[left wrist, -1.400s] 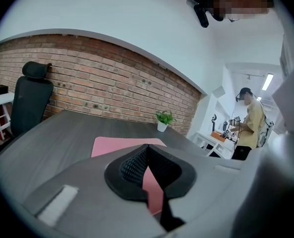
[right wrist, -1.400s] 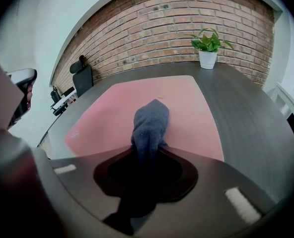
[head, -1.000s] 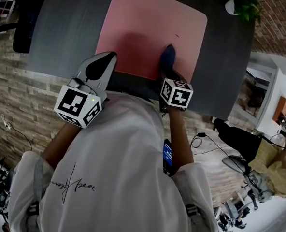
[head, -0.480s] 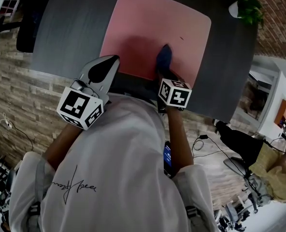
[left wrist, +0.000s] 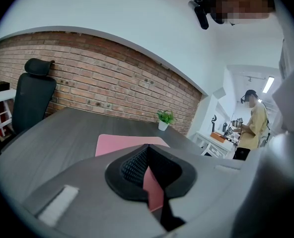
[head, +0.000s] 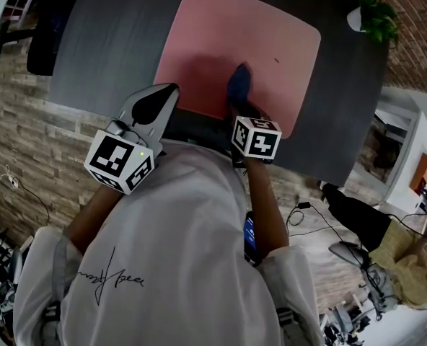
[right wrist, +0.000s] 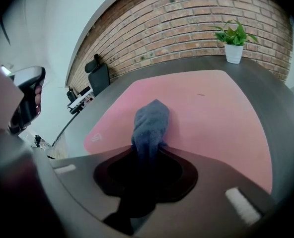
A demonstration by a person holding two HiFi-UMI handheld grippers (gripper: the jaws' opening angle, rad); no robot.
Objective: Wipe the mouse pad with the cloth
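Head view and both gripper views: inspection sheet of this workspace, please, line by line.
Surface: dark grey table.
Job's things: pink mouse pad flat on the table; blue cloth resting on its near part.
Clutter: small potted plant at the table's far right corner.
Grippers: left gripper shut, empty, by the pad's near left corner; right gripper shut on the cloth.
Cables: black cables on the floor at the right; none seen on the table.
Surroundings: brick wall, black office chair, a person standing in the background.

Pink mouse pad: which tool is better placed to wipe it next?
Right. The right tool is shut on the dark blue cloth, which rests on the pink mouse pad; the left tool is shut, empty, near the pad's edge.
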